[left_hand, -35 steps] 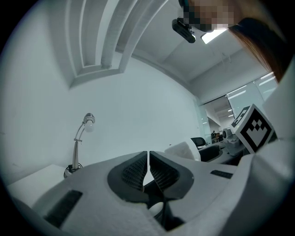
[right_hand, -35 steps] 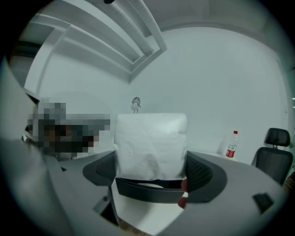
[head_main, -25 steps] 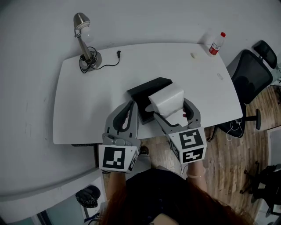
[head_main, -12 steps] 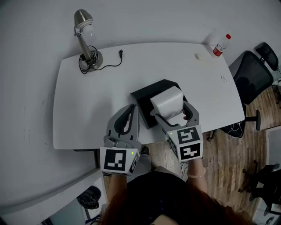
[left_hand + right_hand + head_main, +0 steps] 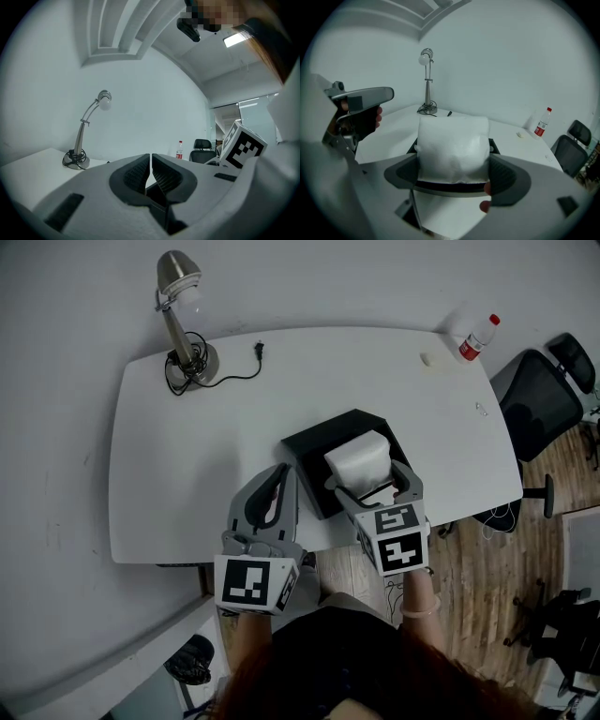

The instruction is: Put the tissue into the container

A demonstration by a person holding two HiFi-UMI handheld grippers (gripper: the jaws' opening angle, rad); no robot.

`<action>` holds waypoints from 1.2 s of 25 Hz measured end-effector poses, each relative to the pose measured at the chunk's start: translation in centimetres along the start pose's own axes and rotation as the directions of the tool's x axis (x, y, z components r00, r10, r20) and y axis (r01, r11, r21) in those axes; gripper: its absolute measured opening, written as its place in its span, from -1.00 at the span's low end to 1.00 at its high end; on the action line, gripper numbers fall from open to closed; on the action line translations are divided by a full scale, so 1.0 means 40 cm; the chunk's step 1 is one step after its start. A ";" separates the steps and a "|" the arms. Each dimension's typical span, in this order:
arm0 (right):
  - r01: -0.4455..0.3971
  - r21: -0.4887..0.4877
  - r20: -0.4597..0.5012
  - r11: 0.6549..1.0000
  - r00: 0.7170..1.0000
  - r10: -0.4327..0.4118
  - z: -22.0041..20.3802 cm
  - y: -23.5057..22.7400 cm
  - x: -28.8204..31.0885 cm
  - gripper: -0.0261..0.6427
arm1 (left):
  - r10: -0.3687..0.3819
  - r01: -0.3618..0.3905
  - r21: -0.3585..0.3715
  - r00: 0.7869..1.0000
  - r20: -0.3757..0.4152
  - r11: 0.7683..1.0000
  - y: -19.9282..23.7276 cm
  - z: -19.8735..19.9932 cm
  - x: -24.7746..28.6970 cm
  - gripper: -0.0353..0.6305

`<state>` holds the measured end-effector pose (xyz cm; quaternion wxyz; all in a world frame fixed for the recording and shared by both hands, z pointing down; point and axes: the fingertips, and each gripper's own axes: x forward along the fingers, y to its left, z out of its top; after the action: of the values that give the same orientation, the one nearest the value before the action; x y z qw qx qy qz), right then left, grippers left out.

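Over the last second the right hand-held gripper [image 5: 366, 474] has carried the tissue [image 5: 356, 457] in from the near edge of the black container [image 5: 305, 460], so the white pack now sits over the container's near-right part. The left hand-held gripper [image 5: 278, 474] has hardly shifted and is just beside the container's near-left edge.

Standing here, I can see the right one is clamped on the tissue pack. In the right gripper view the two dark pads press its sides, and the pack [image 5: 452, 147] bulges up and forward out of that hand-held gripper [image 5: 453, 173]. The container's dark rim [image 5: 494, 146] shows on either side of the pack, behind and below it. I cannot tell whether the pack's underside already touches the container floor or hangs a little above it.

The left hand-held gripper [image 5: 151, 171] has its jaws together with nothing between them, and it points out across the white worktop [image 5: 206, 456] towards the lamp [image 5: 183, 315].

What the next move seems to turn on is that the container lies straight under the held pack, not off to one side. The pack's sides look roughly square with the container's walls, so I judge that lowering and letting go is all that is left. That falls to the right hand, which already has the pack.
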<state>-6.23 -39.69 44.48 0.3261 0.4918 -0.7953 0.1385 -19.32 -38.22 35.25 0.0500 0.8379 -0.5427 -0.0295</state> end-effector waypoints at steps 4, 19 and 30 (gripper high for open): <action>-0.003 0.018 -0.048 1.000 0.999 0.004 -0.015 -0.002 0.016 0.40 | -0.001 0.001 -0.013 1.000 -0.008 1.000 0.008 -0.011 0.009 -0.78; 0.005 0.052 -0.141 0.999 0.990 0.002 -0.047 -0.006 0.074 0.39 | -0.002 0.000 -0.045 0.999 -0.035 0.999 0.023 -0.044 0.034 -0.78; -0.020 0.037 -0.105 0.999 0.994 0.024 -0.044 0.004 0.070 0.39 | 0.007 -0.009 -0.043 0.999 -0.045 0.999 0.017 -0.050 0.012 -0.78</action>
<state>-6.55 -40.61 47.66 0.3571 0.4808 -0.7799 0.1818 -19.55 -38.83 37.32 0.0805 0.8348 -0.5442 -0.0221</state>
